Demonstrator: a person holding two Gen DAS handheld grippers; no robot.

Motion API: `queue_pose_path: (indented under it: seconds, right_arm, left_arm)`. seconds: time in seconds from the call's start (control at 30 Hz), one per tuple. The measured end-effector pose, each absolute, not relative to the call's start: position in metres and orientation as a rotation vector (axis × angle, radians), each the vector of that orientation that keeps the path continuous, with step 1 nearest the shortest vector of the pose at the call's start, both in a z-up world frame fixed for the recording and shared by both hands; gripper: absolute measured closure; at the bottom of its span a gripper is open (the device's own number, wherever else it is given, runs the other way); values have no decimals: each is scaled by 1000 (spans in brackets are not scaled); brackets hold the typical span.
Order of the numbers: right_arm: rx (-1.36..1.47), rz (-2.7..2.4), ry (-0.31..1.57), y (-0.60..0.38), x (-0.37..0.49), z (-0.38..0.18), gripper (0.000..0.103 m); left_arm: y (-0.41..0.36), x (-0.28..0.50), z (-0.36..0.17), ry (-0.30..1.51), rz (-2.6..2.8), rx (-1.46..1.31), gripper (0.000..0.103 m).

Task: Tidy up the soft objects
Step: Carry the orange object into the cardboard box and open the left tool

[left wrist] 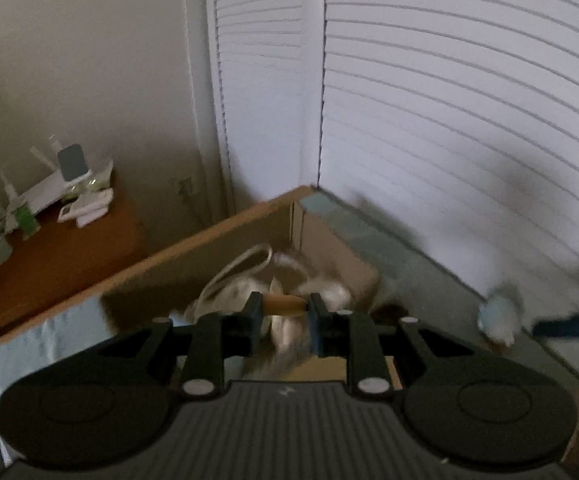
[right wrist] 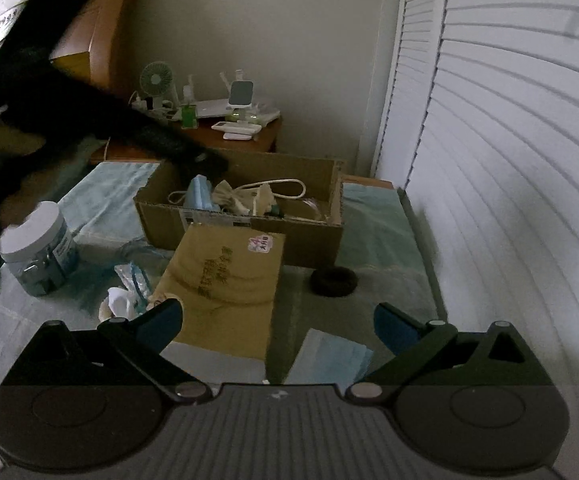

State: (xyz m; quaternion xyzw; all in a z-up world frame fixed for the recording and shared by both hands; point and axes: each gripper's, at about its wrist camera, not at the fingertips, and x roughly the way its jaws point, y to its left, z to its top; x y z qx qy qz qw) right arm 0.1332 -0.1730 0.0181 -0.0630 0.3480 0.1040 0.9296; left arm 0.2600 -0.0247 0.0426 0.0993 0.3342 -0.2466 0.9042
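Observation:
My left gripper (left wrist: 284, 309) is shut on a small tan soft object (left wrist: 285, 305) and hangs over the open cardboard box (left wrist: 193, 240). Pale cloth and a cord loop (left wrist: 245, 264) lie blurred inside the box. In the right wrist view the same box (right wrist: 297, 240) holds a light blue soft item (right wrist: 200, 194), a beige bow (right wrist: 229, 196) and a white cord (right wrist: 285, 184); the left gripper (right wrist: 205, 162) shows dark over its rim. My right gripper (right wrist: 277, 322) is open and empty above the bed. A black scrunchie (right wrist: 333, 281) lies before the box.
A tan envelope (right wrist: 225, 280) leans on the box front. A white jar (right wrist: 37, 248), crumpled wrappers (right wrist: 125, 296) and a blue face mask (right wrist: 329, 356) lie on the teal bedcover (right wrist: 377, 216). A nightstand (right wrist: 249, 140) with small devices stands behind. White louvred doors (right wrist: 509, 160) are at right.

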Motion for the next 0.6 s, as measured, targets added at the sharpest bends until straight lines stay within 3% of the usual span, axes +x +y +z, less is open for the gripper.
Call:
queue_pose_path:
  seconds: [0.4, 0.47, 0.5, 0.53, 0.6]
  right_arm:
    - [-120, 205, 745, -183, 136, 11, 0]
    - [-117, 205, 747, -184, 137, 10, 0]
    - [-117, 203, 748, -185, 138, 9, 0]
    - [-115, 205, 748, -185, 139, 9, 0]
    - [-110, 210, 748, -186, 139, 9, 0]
  left_arm:
    - [-68, 323, 19, 779, -526, 246, 80]
    - [-71, 327, 16, 781, -524, 246, 77]
    - [-72, 327, 16, 781, -523, 247, 65]
    - [-73, 327, 16, 777, -522, 248, 45]
    - [-73, 323, 18, 760, -502, 248, 24]
